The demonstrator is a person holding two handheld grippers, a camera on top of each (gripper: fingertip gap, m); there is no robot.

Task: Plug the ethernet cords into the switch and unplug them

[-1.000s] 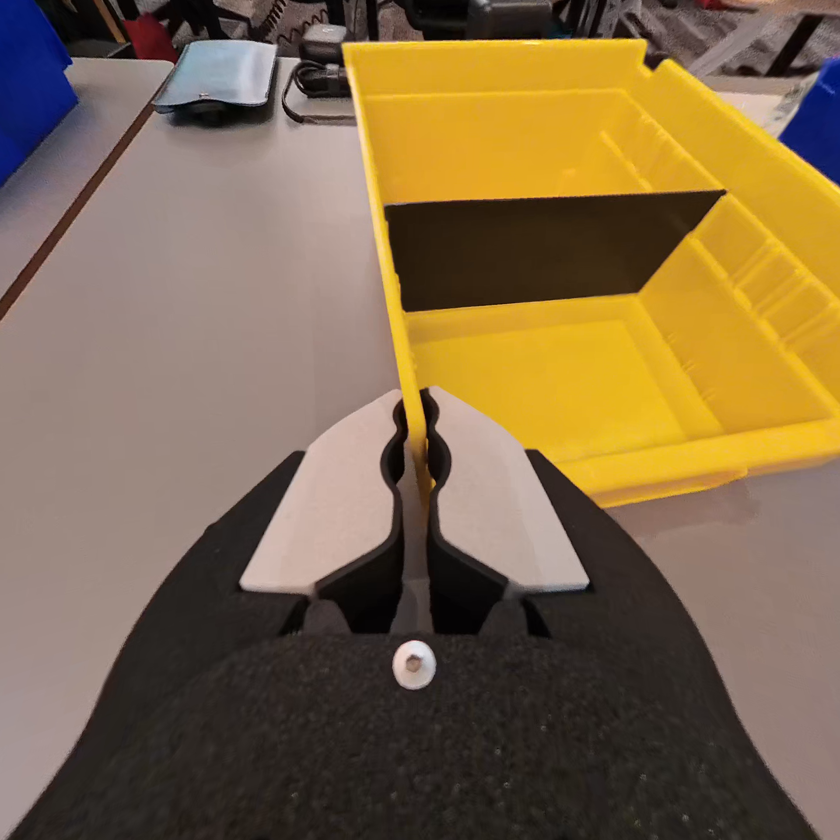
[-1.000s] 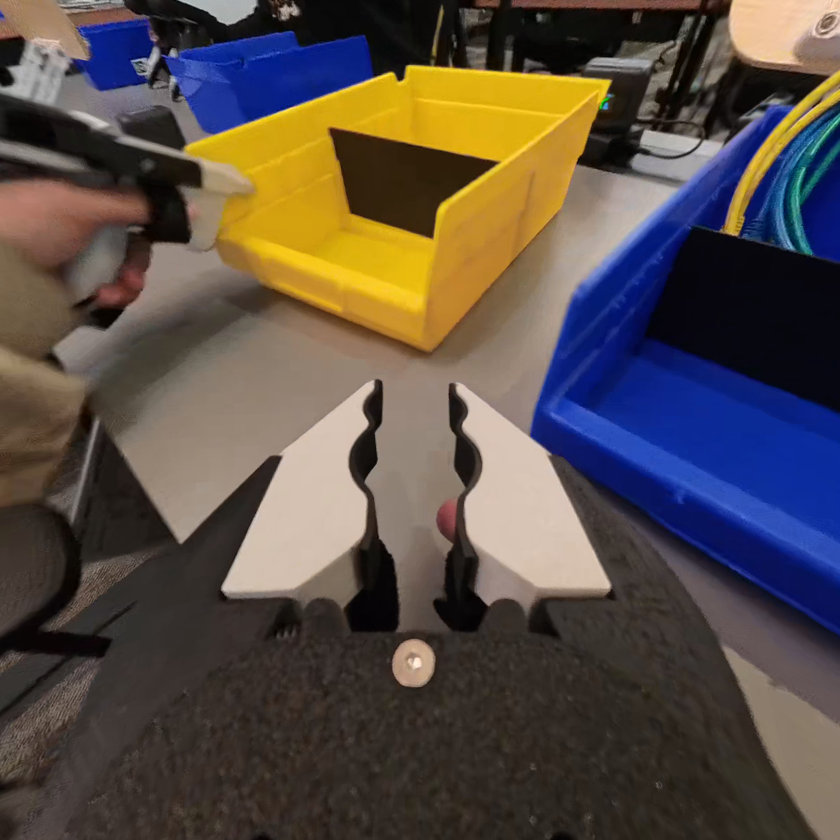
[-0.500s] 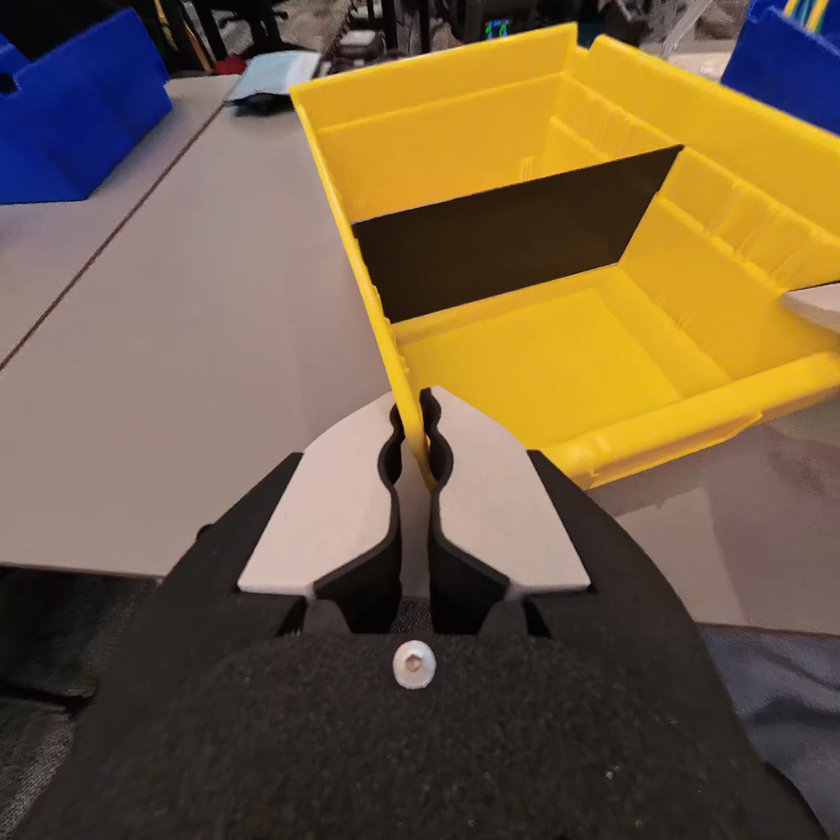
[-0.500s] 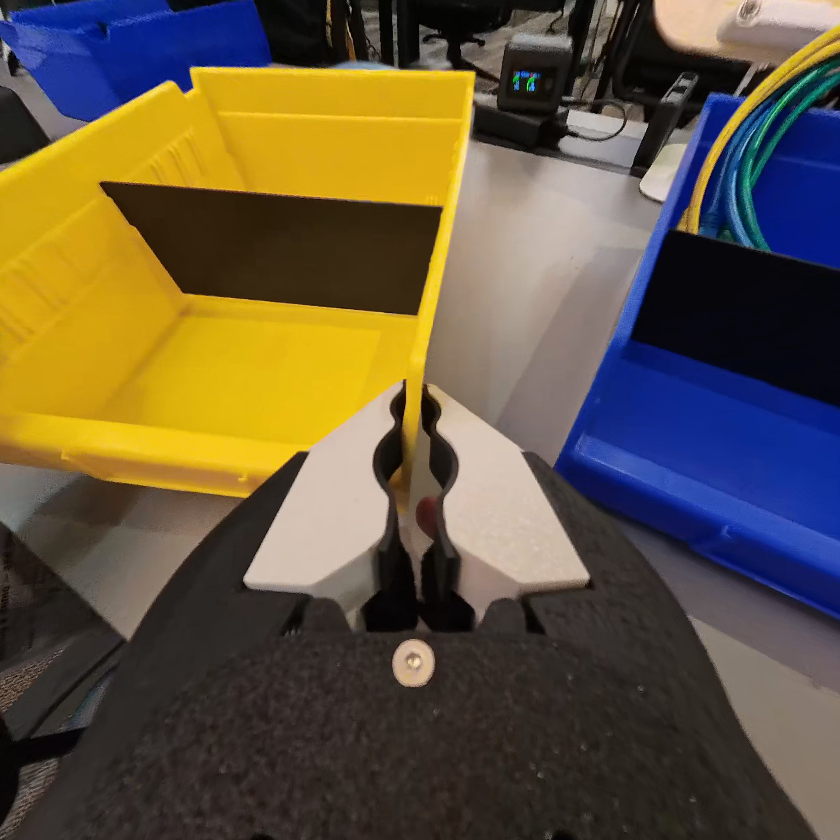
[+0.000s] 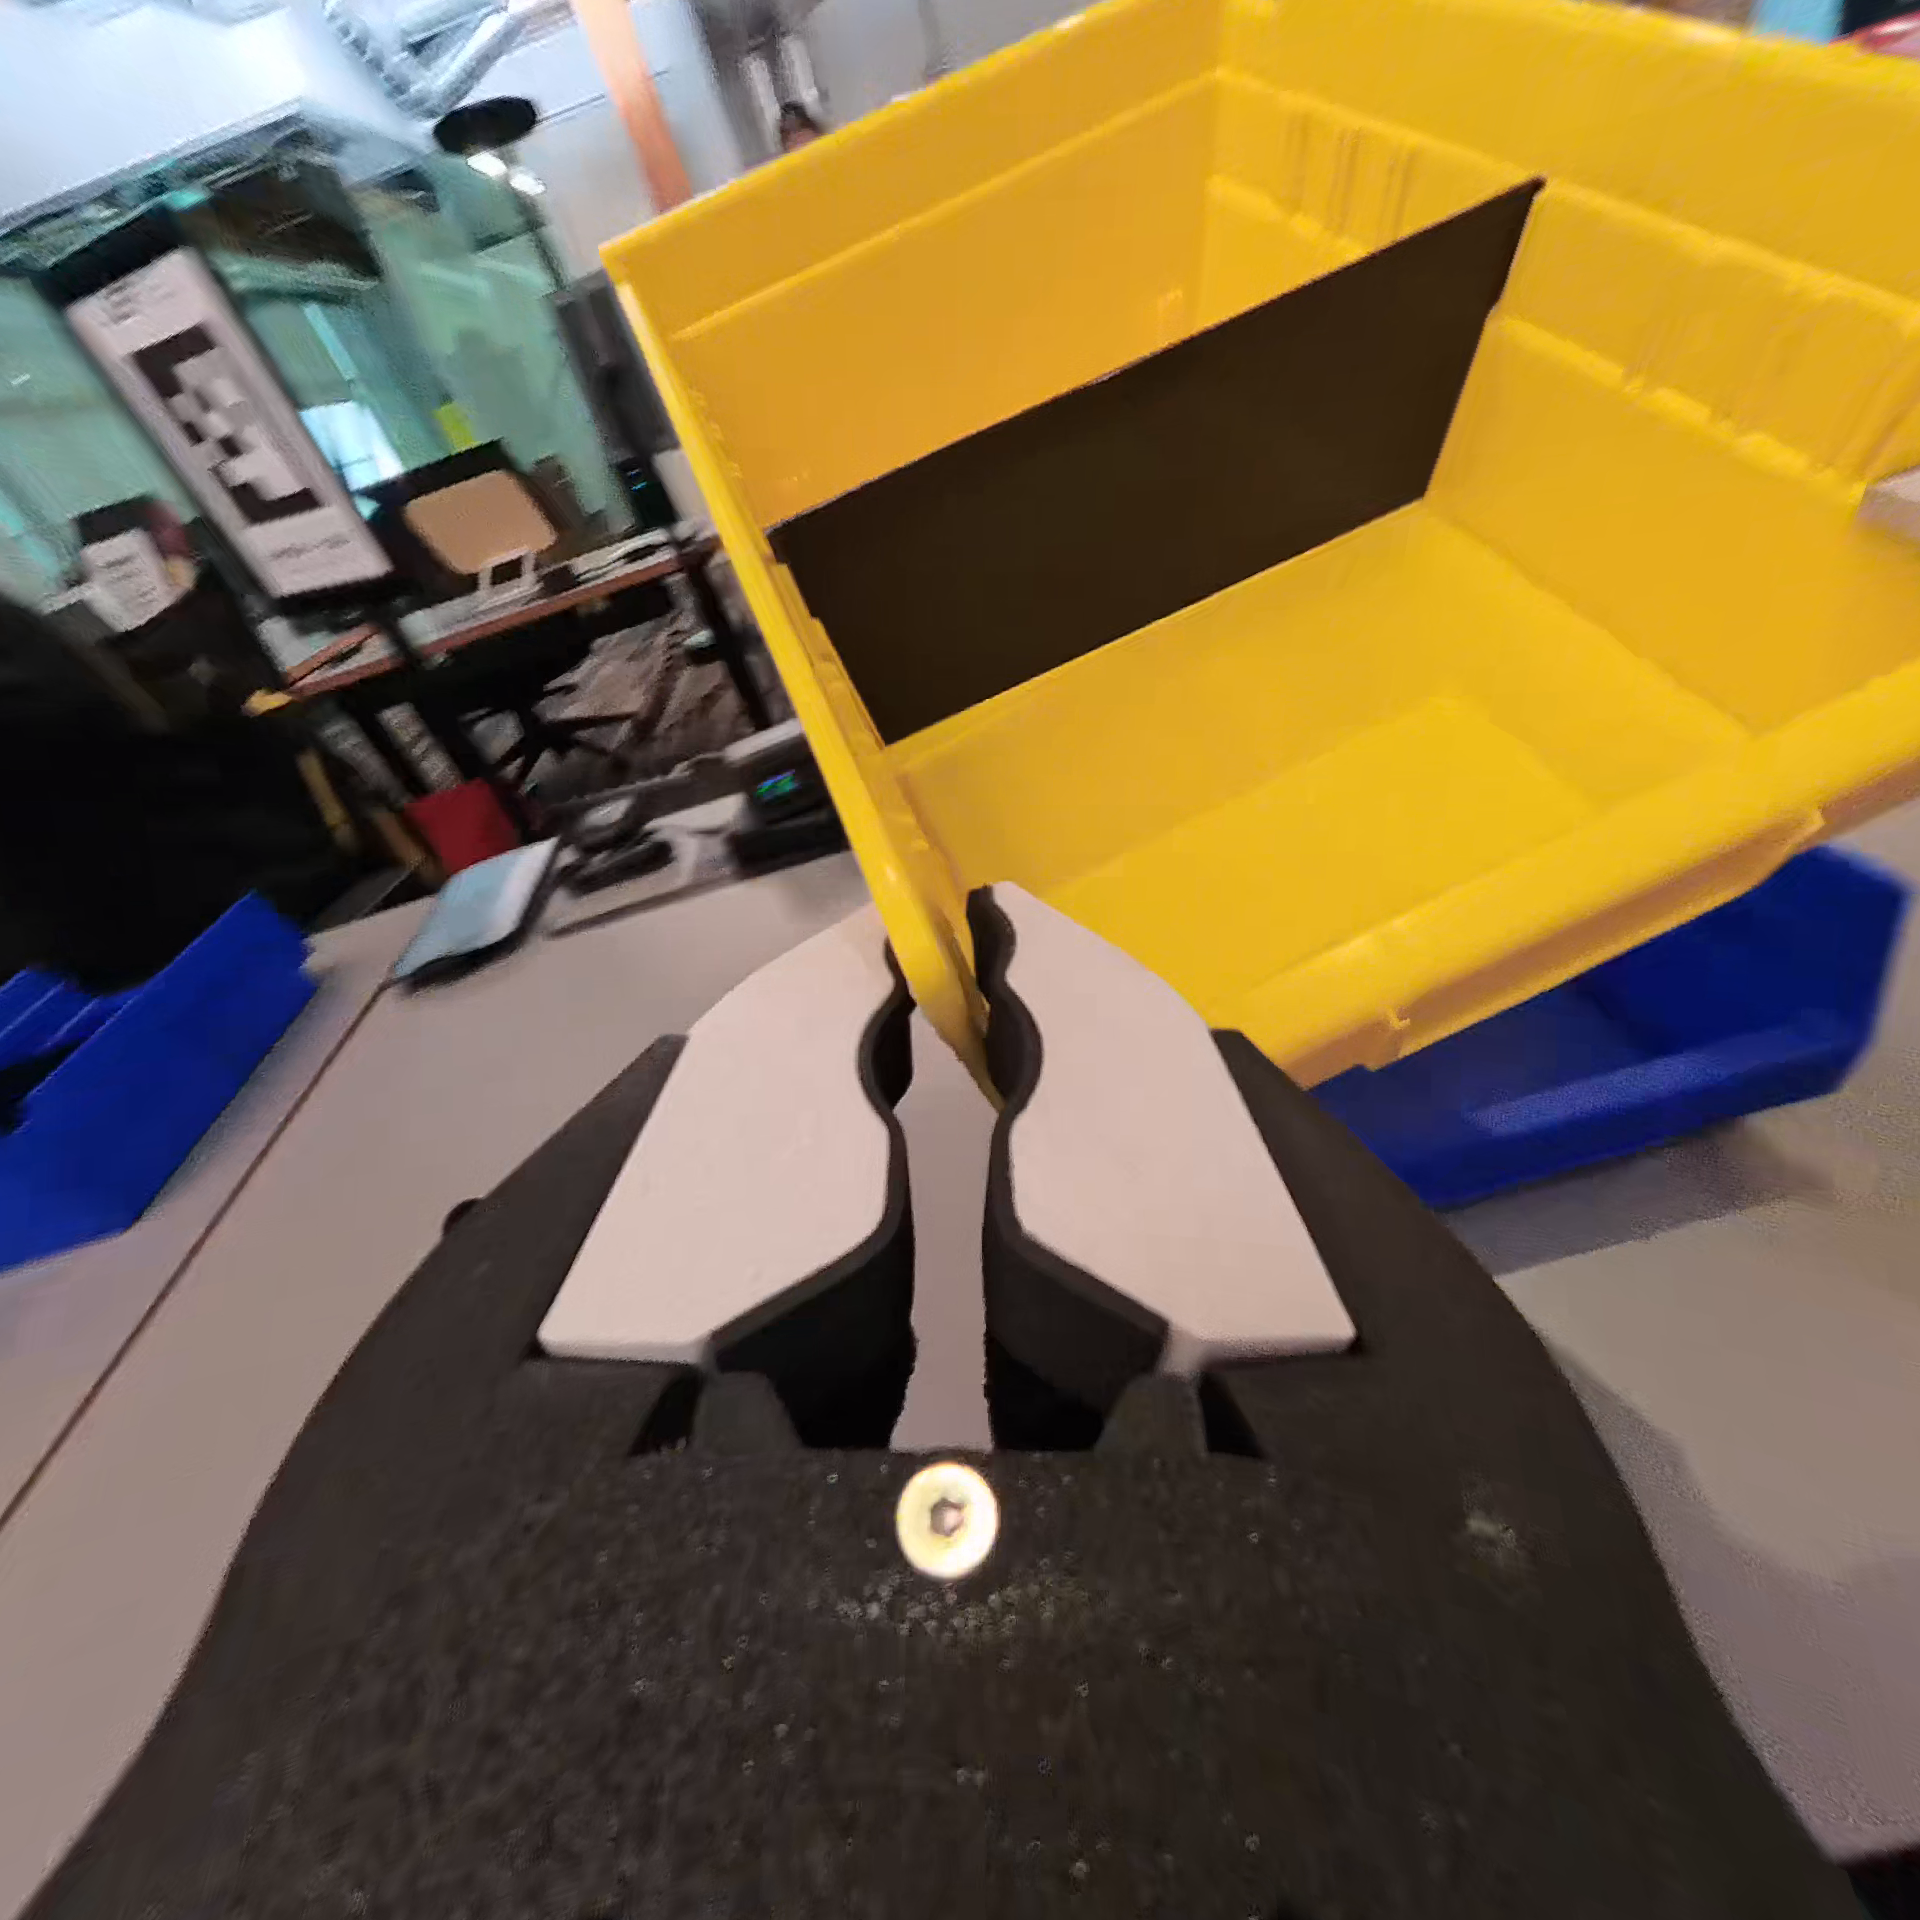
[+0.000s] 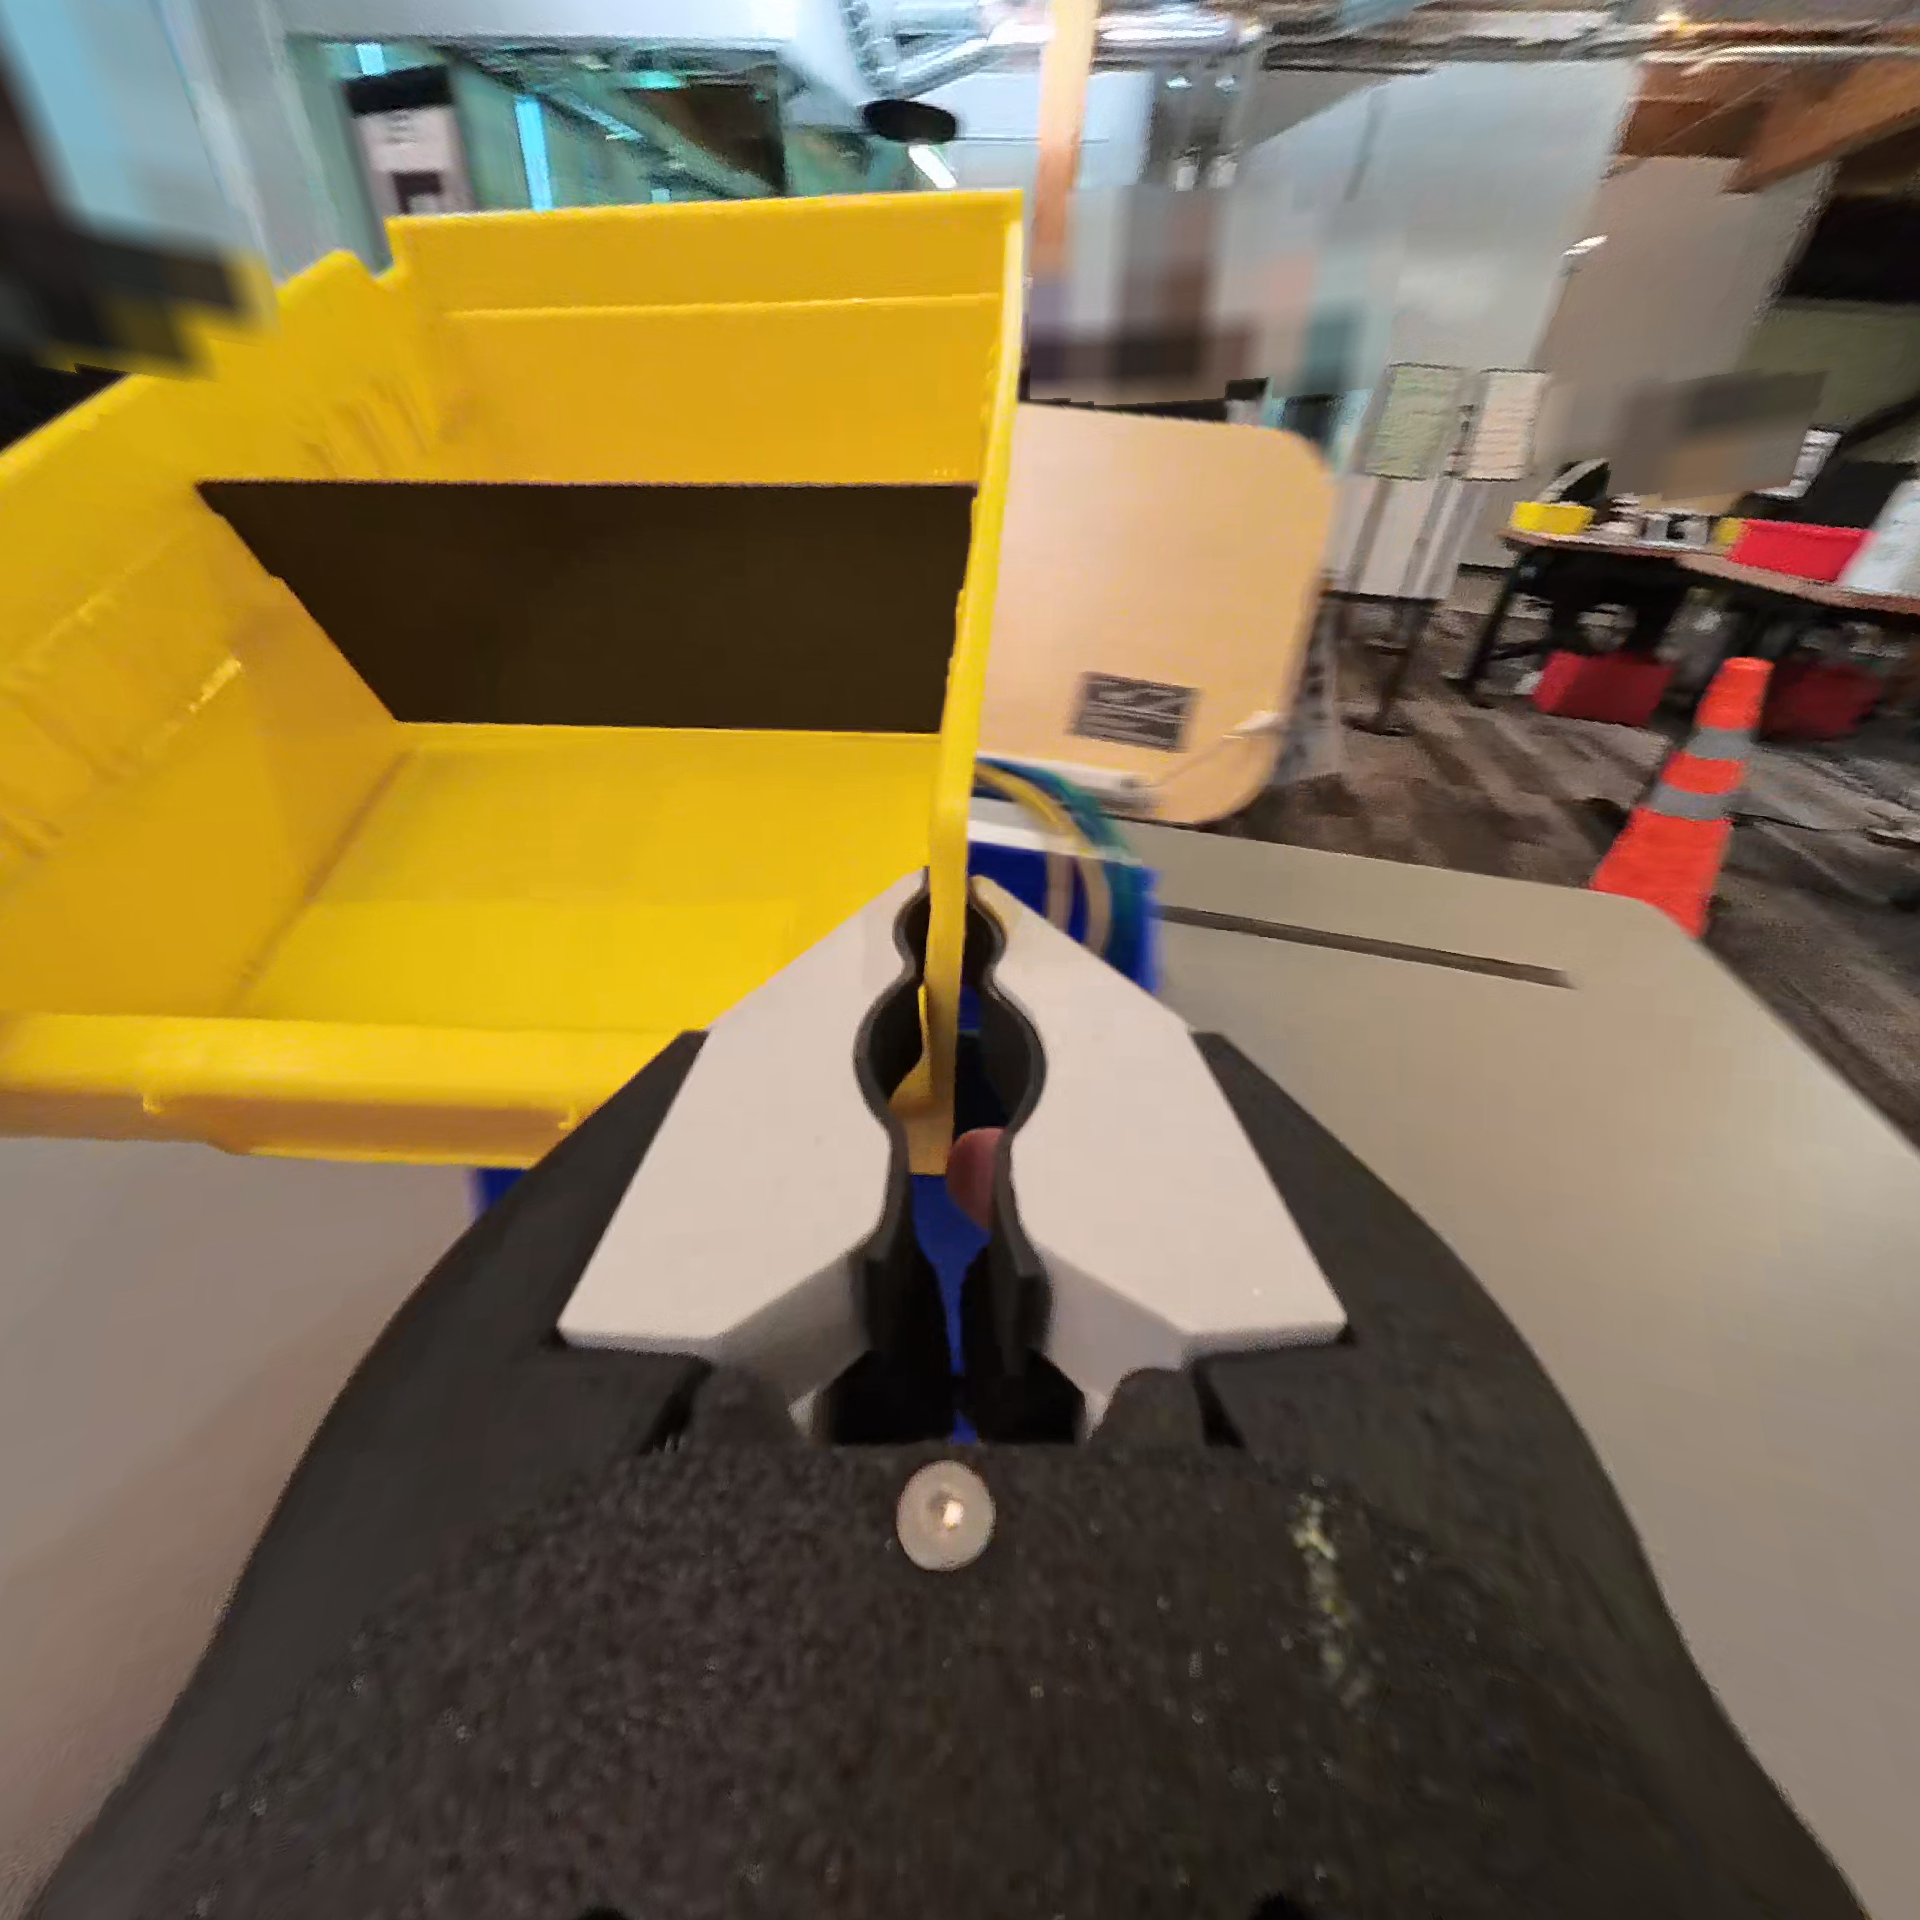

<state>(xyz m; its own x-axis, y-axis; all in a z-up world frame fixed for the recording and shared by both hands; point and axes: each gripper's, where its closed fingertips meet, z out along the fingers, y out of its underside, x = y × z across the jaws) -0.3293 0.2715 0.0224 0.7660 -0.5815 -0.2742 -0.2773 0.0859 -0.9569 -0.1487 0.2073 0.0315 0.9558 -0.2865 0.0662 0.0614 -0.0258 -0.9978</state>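
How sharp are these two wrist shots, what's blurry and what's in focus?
Left wrist view: the left gripper and the yellow bin wall it clamps are fairly crisp, while the room and the blue bin below smear with motion. Right wrist view: the right gripper is sharp, the bin's left edge, the orange cone and the background are blurred; wide-angle bending in both.

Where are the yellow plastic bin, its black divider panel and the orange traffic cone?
yellow plastic bin (image 5: 1351, 790), left wrist view, front compartment floor
black divider panel (image 6: 644, 603), right wrist view, panel centre
orange traffic cone (image 6: 1694, 800), right wrist view, mid-body
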